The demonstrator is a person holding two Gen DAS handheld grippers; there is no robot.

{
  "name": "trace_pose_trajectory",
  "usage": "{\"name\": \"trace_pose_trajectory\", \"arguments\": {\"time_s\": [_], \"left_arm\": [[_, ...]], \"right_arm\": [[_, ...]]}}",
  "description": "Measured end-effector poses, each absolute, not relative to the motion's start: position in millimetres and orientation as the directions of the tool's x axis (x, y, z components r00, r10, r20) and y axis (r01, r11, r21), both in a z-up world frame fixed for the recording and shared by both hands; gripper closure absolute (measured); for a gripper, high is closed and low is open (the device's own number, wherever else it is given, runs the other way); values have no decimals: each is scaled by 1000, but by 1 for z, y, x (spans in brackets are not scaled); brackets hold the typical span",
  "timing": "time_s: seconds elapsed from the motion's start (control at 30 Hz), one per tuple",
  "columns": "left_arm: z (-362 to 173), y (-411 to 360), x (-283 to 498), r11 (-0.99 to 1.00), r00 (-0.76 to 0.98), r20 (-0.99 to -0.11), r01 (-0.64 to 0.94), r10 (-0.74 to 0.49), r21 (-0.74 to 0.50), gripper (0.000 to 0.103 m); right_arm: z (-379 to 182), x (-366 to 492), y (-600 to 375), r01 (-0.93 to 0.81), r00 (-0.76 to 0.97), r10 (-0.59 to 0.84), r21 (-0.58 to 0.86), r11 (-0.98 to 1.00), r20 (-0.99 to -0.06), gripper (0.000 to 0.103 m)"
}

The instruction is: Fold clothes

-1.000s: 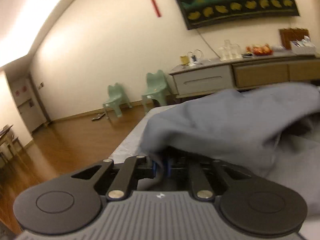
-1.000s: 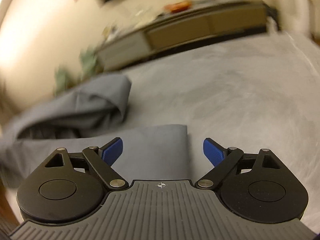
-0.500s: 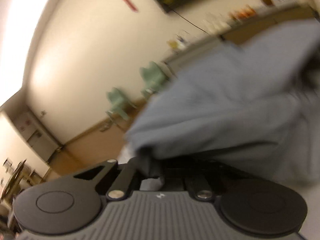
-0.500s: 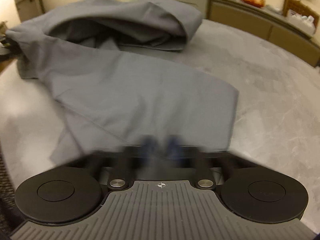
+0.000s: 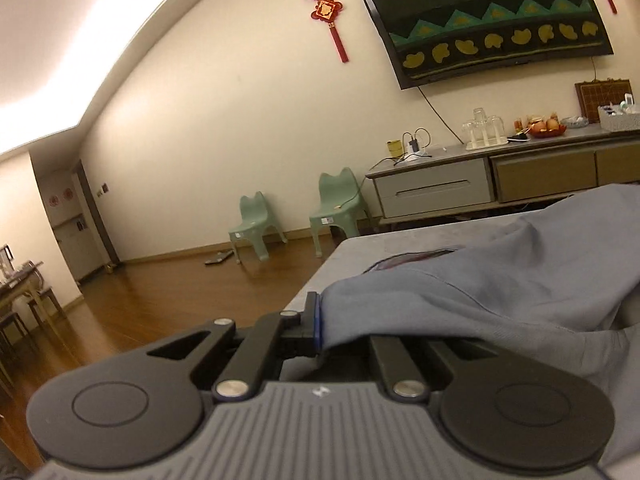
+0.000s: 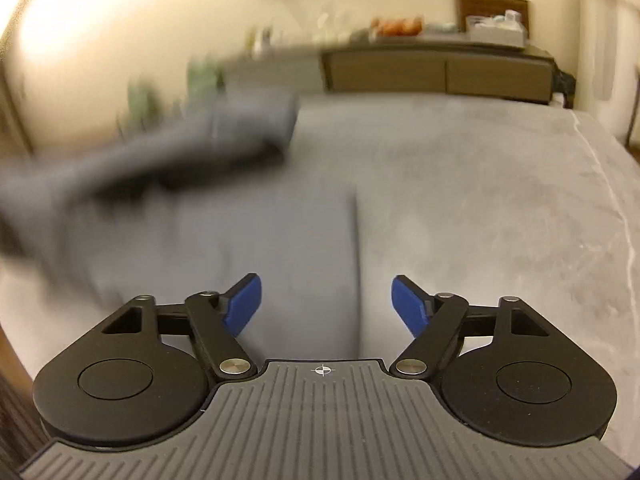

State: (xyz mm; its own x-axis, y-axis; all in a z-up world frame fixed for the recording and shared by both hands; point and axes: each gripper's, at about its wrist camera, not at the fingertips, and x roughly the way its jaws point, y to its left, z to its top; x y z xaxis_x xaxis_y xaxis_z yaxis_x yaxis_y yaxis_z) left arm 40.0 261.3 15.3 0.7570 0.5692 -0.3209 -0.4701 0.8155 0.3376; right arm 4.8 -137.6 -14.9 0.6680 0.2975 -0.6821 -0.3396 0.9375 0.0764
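Right gripper [image 6: 326,304] sits nearest, jaws wide apart, blue pads [image 6: 242,304] showing, nothing between them. It hovers low over the grey garment [image 6: 256,248], w/ the garment's straight right edge running away from it just right of centre. That view is motion-blurred, esp. the bunched far part of the cloth.

Left gripper [image 5: 320,332]: fabric drapes over the jaw area, one blue-edged finger [image 5: 314,320] pokes out at the fold's left end. Looks closed on a gather of the garment [image 5: 480,292], but the far finger is hidden, so that's a judgement, not certain.

Garment lies on the grey tabletop [image 6: 480,200], part flat near the right gripper, part humped up towards the left side. Darker lining shows at the opening [image 5: 412,258].

Step in hand, prob.: left holds one corner, right goes for the matching edge. To do it well:
- bring right jaws down astride the straight edge, not mid-panel, so only one layer pair is pinched
- close fully before lifting
- keep both grippers level & pull cloth taut btwn them to kill the hump
- move slowly, blur suggests speed; cloth slips easily

Beyond the table: two green chairs [image 5: 256,224] on wood floor, sideboard [image 5: 500,184] w/ glasses & fruit, wall TV [image 5: 480,16] above.
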Motion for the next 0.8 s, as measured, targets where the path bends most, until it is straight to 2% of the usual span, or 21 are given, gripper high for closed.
{"name": "trace_pose_trajectory", "arguments": {"time_s": [0.03, 0.13, 0.2, 0.23, 0.27, 0.3, 0.33, 0.4, 0.47, 0.53, 0.6, 0.63, 0.67, 0.7, 0.73, 0.77, 0.8], "left_arm": [[15, 262, 38, 820, 758, -327, -467, 564, 331, 98], [8, 265, 35, 830, 749, -365, -454, 552, 323, 98], [3, 265, 39, 834, 739, -393, -444, 547, 326, 98], [0, 264, 43, 835, 733, -405, -441, 547, 330, 98], [-3, 264, 43, 830, 726, -407, -445, 555, 337, 98], [-6, 263, 42, 824, 719, -407, -450, 563, 344, 98], [-4, 265, 43, 815, 717, -393, -467, 576, 342, 99], [3, 268, 41, 804, 723, -355, -503, 593, 318, 99], [15, 267, 27, 817, 762, -296, -516, 575, 257, 99], [24, 259, 12, 832, 807, -217, -505, 549, 229, 99], [26, 246, 4, 842, 841, -147, -476, 520, 253, 100], [22, 239, 9, 856, 858, -175, -421, 483, 300, 100], [7, 228, 19, 887, 880, -286, -256, 378, 385, 100], [-9, 217, 28, 888, 875, -389, -94, 290, 451, 100], [-26, 203, 25, 835, 878, -365, -69, 311, 546, 100], [-41, 190, 18, 789, 879, -374, -2, 294, 615, 100], [-47, 184, 7, 790, 881, -427, 108, 206, 604, 100]], "right_arm": [[-20, 2, -130, -381, 651, 299, 41, 924, -698, 15], [-31, -2, -120, -443, 629, 299, -14, 896, -718, 6], [-43, 3, -118, -442, 608, 267, -40, 896, -747, 7], [-45, 8, -117, -428, 615, 243, -59, 902, -750, 11], [-48, 13, -116, -414, 622, 219, -77, 907, -752, 22], [-50, 18, -115, -399, 628, 196, -96, 912, -753, 42], [-42, 18, -117, -373, 664, 185, -106, 922, -725, 88], [-9, 10, -128, -297, 781, 182, -99, 950, -598, 99], [25, 1, -138, -221, 876, 162, -78, 972, -455, 103], [79, -42, -151, -155, 975, 134, -110, 982, -177, 102], [114, -78, -143, -26, 999, 36, -290, 957, 26, 102], [123, -84, -140, 44, 996, -13, -371, 928, 86, 102], [124, -77, -141, 101, 993, -65, -436, 894, 98, 102], [119, -61, -146, 118, 993, -109, -487, 865, 46, 102], [110, -38, -156, 57, 988, -120, -510, 859, -92, 101], [94, -17, -169, -64, 955, -87, -484, 873, -285, 100], [73, 1, -183, -197, 876, -31, -416, 888, -481, 99]]}}
